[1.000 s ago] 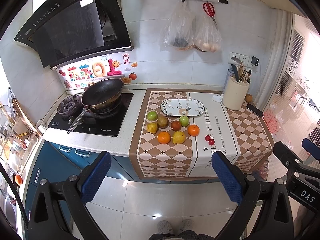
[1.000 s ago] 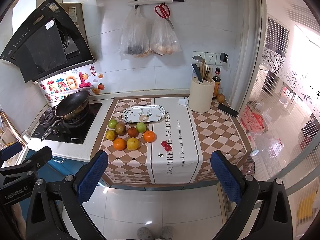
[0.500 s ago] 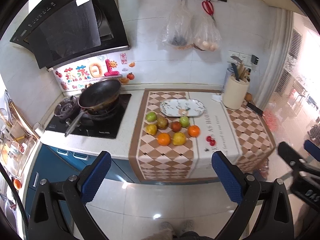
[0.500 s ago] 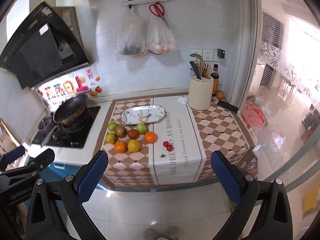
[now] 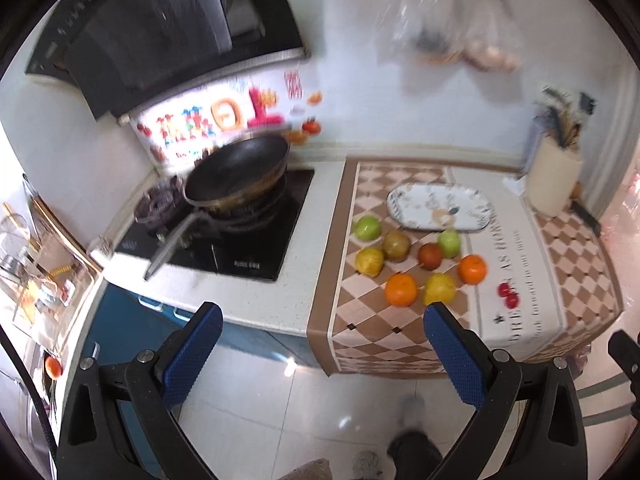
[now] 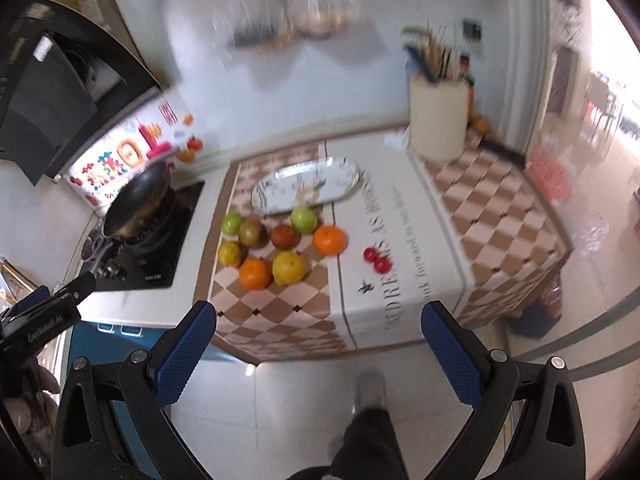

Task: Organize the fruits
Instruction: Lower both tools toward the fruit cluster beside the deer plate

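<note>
Left gripper and right gripper both spread wide, empty, off the tabletop edge. Fruits clustered on checkered cloth, just in front of oval plate; two small red ones apart.

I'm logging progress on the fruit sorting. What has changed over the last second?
Both claws have moved closer to the counter: the fruits and plate loom larger in both views, now blurred by motion. The left claw and right claw remain open and empty; nothing was grasped or released. The fruits keep the same arrangement on the cloth, and the plate holds no fruit.
</note>
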The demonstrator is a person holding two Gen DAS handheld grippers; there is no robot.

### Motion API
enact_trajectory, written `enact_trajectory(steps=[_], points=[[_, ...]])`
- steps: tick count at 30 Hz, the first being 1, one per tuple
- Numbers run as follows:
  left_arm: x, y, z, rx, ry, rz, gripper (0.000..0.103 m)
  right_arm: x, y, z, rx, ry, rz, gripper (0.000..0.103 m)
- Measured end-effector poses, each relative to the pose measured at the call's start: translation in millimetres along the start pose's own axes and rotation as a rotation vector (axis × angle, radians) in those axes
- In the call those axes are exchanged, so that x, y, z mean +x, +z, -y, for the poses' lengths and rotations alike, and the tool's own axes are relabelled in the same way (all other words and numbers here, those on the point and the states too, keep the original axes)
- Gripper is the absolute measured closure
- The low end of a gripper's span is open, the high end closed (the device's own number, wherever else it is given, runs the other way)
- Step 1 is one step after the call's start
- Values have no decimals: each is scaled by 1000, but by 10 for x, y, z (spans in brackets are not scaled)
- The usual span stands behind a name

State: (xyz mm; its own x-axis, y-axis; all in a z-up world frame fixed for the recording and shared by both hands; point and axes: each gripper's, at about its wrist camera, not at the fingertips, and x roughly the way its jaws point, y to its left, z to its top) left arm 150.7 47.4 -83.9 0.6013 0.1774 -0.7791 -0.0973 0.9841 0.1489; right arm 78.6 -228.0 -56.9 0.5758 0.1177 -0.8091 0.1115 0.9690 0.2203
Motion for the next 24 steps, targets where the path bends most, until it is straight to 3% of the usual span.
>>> enact_trajectory(steps=[8, 11, 15, 18, 24], points=[[1289, 257, 37, -93, 0, -251, 0, 1313, 490, 162, -7, 20, -133, 0], [1806, 375, 108, -127, -37, -356, 0, 1868, 747, 226, -18, 23, -196, 0], [2470, 476, 224, -165, -87, -504, 11, 2568, 973, 307, -31, 36, -306, 0], [2915, 533, 349, -153, -70, -577, 12, 2994, 1020, 333, -54, 42, -391, 0], [3433, 625, 624, -47, -52, -655, 12, 3625, 1073, 350, -78, 35, -496, 2]])
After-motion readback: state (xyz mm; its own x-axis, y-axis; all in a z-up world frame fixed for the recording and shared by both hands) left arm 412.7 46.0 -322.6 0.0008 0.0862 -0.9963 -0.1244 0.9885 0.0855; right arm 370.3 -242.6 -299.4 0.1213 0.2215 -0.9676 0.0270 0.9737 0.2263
